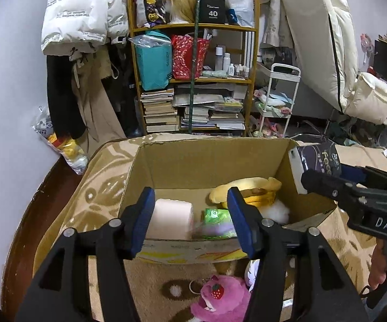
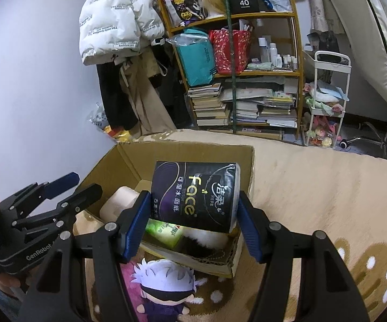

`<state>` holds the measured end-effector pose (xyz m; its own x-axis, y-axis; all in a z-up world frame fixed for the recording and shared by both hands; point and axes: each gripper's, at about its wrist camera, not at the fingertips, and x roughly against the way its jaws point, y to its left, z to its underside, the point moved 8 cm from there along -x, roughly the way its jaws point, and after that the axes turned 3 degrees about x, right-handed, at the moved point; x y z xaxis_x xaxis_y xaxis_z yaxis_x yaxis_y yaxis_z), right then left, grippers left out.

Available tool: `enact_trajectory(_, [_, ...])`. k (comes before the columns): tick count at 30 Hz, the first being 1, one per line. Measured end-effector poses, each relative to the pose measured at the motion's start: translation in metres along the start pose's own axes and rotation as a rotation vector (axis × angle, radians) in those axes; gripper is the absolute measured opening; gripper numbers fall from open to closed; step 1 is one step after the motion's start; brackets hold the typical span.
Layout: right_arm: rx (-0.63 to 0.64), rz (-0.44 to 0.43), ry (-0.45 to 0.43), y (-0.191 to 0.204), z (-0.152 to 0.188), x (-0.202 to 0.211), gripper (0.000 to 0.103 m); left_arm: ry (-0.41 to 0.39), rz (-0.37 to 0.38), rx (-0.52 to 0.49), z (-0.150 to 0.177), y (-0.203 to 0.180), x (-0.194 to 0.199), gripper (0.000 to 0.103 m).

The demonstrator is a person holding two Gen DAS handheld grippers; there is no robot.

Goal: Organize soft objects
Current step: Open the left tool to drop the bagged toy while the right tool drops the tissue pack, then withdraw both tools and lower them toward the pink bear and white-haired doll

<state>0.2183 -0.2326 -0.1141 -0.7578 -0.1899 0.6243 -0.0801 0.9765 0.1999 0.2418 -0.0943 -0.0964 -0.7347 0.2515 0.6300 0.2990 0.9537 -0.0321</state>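
Observation:
An open cardboard box [image 1: 193, 161] stands on a beige blanket. Inside lie a pink tissue pack [image 1: 170, 218], a blurred green tissue pack [image 1: 216, 224], a yellow plush [image 1: 244, 187] and white fluff [image 1: 276, 212]. My left gripper [image 1: 190, 222] is open and empty over the box's near edge. My right gripper [image 2: 193, 222] is shut on a black "Face" tissue pack [image 2: 193, 193] and holds it above the box's right side; the pack also shows in the left wrist view [image 1: 316, 161]. A pink strawberry plush [image 1: 220, 297] and a white-haired doll [image 2: 166, 281] lie in front of the box.
The beige patterned blanket [image 2: 314, 187] spreads to the right. Behind it stand a wooden shelf [image 1: 193, 80] full of books and bags, a white cart [image 1: 276, 102], hanging coats [image 1: 78, 13] and a plastic bag [image 1: 59, 142] by the wall.

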Motion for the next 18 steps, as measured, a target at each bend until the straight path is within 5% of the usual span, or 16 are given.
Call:
enact_trajectory(9, [-0.024,-0.018,0.013,-0.002,0.0,-0.002,0.07,0.028,-0.049,0.008,0.004,0.015,0.004,0.07])
enact_trajectory(18, [-0.017,0.024,-0.046,-0.01,-0.01,0.022,0.097,0.027,-0.096,0.025,0.007,0.029,0.026,0.072])
